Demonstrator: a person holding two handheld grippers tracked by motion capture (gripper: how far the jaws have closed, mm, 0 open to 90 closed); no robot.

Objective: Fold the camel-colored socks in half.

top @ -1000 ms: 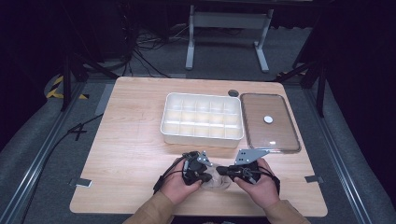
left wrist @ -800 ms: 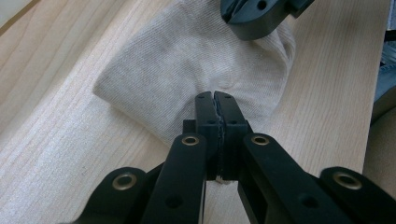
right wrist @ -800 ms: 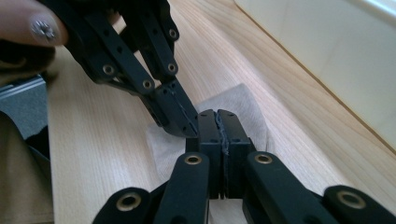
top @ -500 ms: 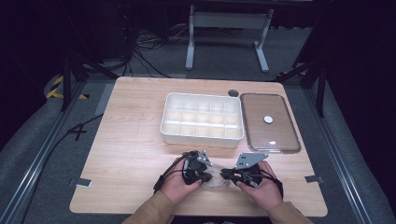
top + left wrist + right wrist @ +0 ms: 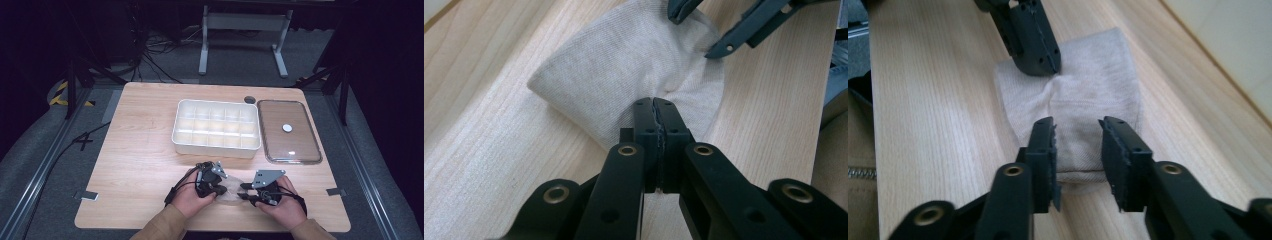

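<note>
A small beige knitted cloth lies folded on the wooden table near its front edge, between my two grippers. My left gripper is shut on the cloth's near edge, and the fabric puckers at the pinch. It shows in the high view as the left gripper, held in a hand. From the opposite side comes my right gripper. Its jaws have just been opening and stand apart over the cloth's folded end without pressing it. In the right gripper view the left gripper pinches the far side.
A white tray divided into several compartments stands behind the cloth at mid-table. To its right lies a clear lid with a white knob. A round hole sits at the table's back. Bare wood stretches to the left.
The right gripper's jaws have opened off the cloth's end. The left gripper stays shut on the cloth, and neither hand has shifted much.
</note>
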